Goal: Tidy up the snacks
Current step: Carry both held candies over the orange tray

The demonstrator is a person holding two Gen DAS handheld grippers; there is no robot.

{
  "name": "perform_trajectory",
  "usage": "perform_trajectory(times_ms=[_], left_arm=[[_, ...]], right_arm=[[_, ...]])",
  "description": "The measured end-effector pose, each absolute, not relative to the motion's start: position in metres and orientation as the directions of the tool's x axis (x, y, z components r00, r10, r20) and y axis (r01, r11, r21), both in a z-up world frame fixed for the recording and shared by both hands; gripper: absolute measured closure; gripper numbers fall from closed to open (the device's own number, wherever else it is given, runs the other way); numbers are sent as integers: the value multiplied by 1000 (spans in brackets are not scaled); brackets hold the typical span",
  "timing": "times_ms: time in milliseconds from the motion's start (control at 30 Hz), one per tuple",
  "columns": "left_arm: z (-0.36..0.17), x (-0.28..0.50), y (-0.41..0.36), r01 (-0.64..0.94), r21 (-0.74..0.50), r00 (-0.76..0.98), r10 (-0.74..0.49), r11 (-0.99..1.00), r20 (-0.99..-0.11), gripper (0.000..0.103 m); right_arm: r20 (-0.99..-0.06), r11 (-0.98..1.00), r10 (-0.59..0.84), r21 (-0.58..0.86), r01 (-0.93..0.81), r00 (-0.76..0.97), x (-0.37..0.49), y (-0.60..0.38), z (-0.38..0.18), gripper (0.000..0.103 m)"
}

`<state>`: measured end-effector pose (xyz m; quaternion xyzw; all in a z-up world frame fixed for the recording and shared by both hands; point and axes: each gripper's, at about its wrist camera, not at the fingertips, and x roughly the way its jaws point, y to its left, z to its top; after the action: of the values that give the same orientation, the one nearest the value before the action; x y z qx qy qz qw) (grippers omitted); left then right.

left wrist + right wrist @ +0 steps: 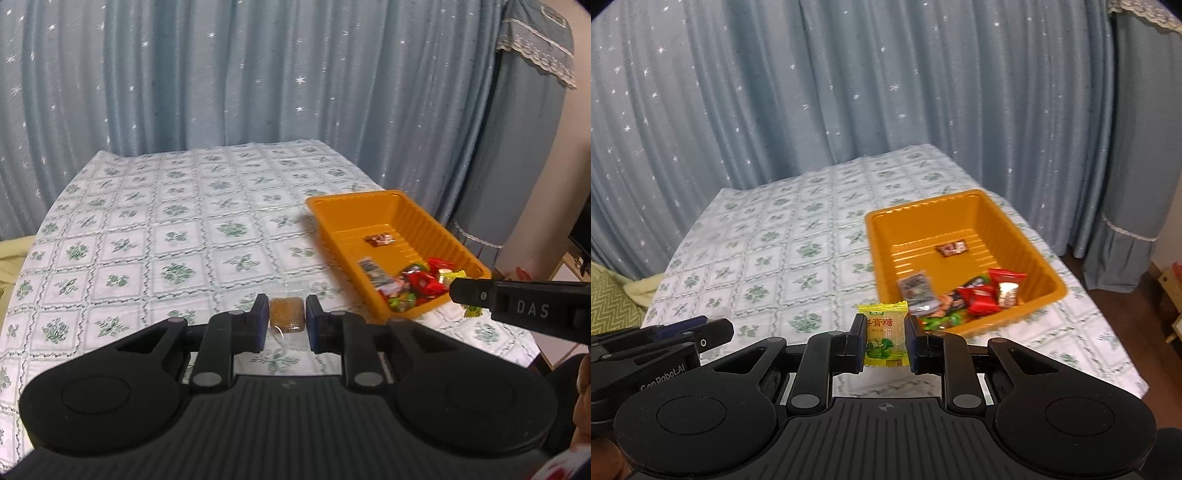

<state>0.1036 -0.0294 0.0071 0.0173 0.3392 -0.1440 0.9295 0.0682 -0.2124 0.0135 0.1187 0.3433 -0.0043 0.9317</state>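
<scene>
My left gripper (pixel 287 317) is shut on a brown snack in a clear wrapper (pixel 287 315), held just above the tablecloth. My right gripper (pixel 885 334) is shut on a yellow-green candy packet (pixel 885 334), held above the table near the front left corner of the orange tray (pixel 1027 236). The tray (pixel 417 212) sits at the table's right side and holds several wrapped snacks: red ones (pixel 982 295), a grey packet (pixel 918 288) and a dark one (pixel 953 248) farther back. The right gripper also shows in the left wrist view (pixel 517 304), over the tray's near corner.
The table has a white cloth with green flower squares (pixel 184 240). Blue star-patterned curtains (pixel 221 74) hang behind it. A covered appliance (pixel 528 129) stands at the right. The left gripper shows at the left edge of the right wrist view (pixel 665 339).
</scene>
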Motion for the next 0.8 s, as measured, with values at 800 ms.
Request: perform_trajectory(times_ms=[800], left_arm=[[16, 99, -92, 402, -48, 699, -341, 914, -629, 84]], right_arm=[[-639, 956, -48, 194, 221, 768, 43, -269, 23, 81]])
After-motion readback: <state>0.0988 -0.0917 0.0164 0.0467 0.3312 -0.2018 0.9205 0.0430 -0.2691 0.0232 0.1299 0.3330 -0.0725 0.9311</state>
